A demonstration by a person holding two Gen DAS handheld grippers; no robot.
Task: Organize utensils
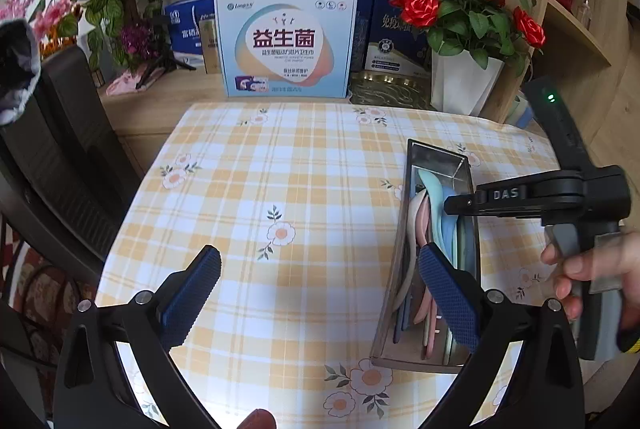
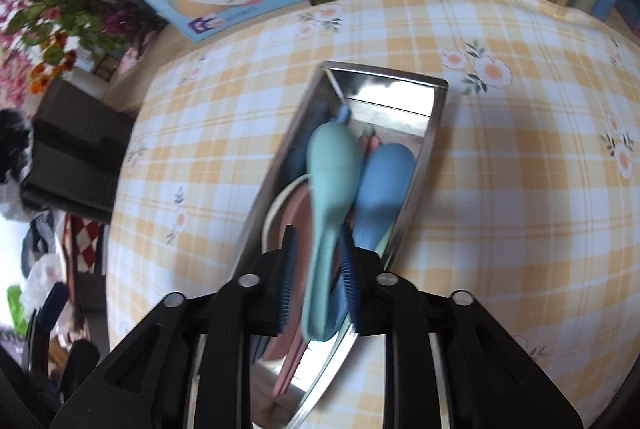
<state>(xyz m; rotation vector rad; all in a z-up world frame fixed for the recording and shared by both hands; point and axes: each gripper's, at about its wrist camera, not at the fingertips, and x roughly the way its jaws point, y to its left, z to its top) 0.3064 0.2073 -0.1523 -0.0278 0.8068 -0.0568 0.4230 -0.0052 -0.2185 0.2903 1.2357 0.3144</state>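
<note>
Teal spoon (image 2: 330, 189) lies lengthwise along tray (image 2: 424, 149).

Bright daylight, fisheye-warped edges, right view motion-blurred.

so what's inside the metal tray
The metal tray holds a pile of pastel utensils: a teal spoon on top, a blue spoon beside it, with pink and cream pieces underneath. The teal spoon and the right gripper cover their lower ends.
</note>
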